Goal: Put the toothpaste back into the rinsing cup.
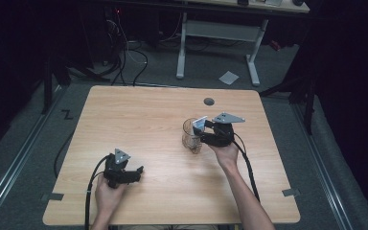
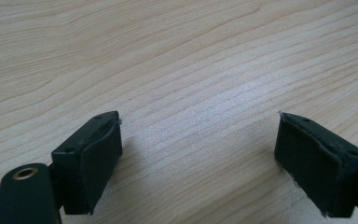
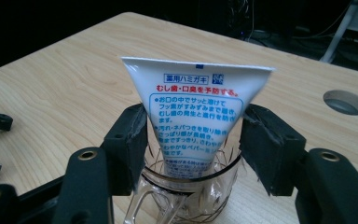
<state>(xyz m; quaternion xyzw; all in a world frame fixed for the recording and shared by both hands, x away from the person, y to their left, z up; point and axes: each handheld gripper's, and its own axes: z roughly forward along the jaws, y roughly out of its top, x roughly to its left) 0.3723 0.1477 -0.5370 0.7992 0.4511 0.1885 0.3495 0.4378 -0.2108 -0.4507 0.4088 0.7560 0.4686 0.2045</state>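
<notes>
Toothpaste tube (image 3: 198, 116) stands cap-down in glass mug (image 3: 186, 196), right of desk (image 1: 139, 120) centre: placing looks done. Right hand-held gripper (image 3: 193, 140) straddles tube, jaws apart, no grip; just needs withdrawing. Left hand-held gripper (image 2: 198, 163) wide open, empty, nr front-left corner

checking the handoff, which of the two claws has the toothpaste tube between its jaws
The right claw: its jaws flank the toothpaste tube standing in the glass mug; the left claw has bare table.

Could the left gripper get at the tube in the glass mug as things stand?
Probably yes: bare table lies between the open left gripper and the tube, but the right gripper straddles it.
</notes>
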